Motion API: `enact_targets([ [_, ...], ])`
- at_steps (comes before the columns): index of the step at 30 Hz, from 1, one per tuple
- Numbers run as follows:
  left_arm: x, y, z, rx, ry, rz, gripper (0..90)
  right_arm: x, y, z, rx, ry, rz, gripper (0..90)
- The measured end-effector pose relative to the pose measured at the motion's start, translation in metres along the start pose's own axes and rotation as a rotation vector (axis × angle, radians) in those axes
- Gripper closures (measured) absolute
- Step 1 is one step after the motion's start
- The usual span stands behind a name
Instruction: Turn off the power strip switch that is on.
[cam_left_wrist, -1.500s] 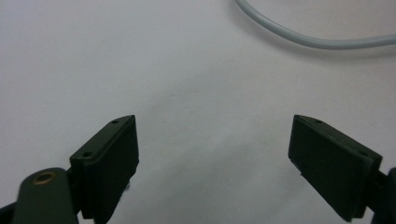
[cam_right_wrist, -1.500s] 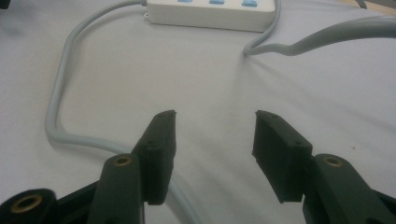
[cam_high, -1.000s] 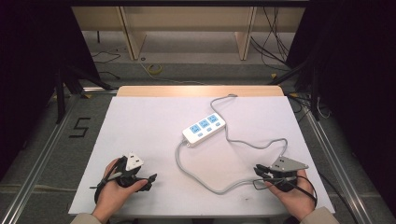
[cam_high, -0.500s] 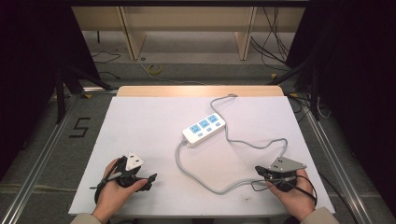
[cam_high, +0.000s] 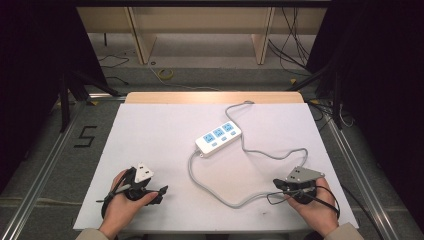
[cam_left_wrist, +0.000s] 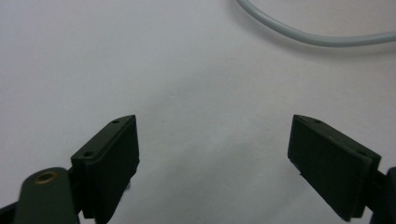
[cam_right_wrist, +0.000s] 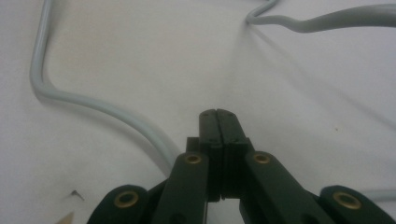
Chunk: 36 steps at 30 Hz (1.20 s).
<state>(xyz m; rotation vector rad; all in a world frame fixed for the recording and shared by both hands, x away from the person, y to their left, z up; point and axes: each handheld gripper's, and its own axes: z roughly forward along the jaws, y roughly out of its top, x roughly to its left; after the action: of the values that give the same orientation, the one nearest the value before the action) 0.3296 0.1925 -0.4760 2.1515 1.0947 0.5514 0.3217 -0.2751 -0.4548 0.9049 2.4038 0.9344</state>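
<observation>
Left gripper (cam_high: 159, 192) low over the desk (cam_high: 165, 135) near its front-left edge, held in the left hand (cam_high: 122, 207); fingers (cam_left_wrist: 109, 161) spread wide, nothing between them, only bare white desk surface under and ahead of them. Grey cable (cam_left_wrist: 308, 37) crosses well beyond the left fingertips, apart from them. Right gripper (cam_high: 276, 184) near the front-right edge in the right hand (cam_high: 312, 210); fingers (cam_right_wrist: 219, 123) pressed together, pads touching, nothing held. Cable (cam_right_wrist: 93, 105) curves in just beside these fingers on one side and passes under the linkage; contact cannot be judged. A second run lies farther ahead, apart. Power strip (cam_high: 218, 138) sits mid-desk, well ahead of both pairs of fingers, roughly between them. Open desk lies ahead of the left fingers up to the strip; the right fingers have cable loops ahead and beside.
</observation>
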Motion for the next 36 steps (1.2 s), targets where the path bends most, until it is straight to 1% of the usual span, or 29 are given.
enact_targets([
  [13,0.000,0.000,0.000,0.002,0.000,0.001,16.1,-0.002,0.007,0.000,0.025,0.025,0.010,90.0],
  [21,0.000,0.000,0.000,0.002,0.001,0.001,16.1,0.000,0.010,0.004,0.053,0.056,0.008,90.0],
  [36,0.000,0.001,0.001,0.002,0.001,0.005,16.1,0.001,0.017,0.008,0.069,0.068,0.006,90.0],
])
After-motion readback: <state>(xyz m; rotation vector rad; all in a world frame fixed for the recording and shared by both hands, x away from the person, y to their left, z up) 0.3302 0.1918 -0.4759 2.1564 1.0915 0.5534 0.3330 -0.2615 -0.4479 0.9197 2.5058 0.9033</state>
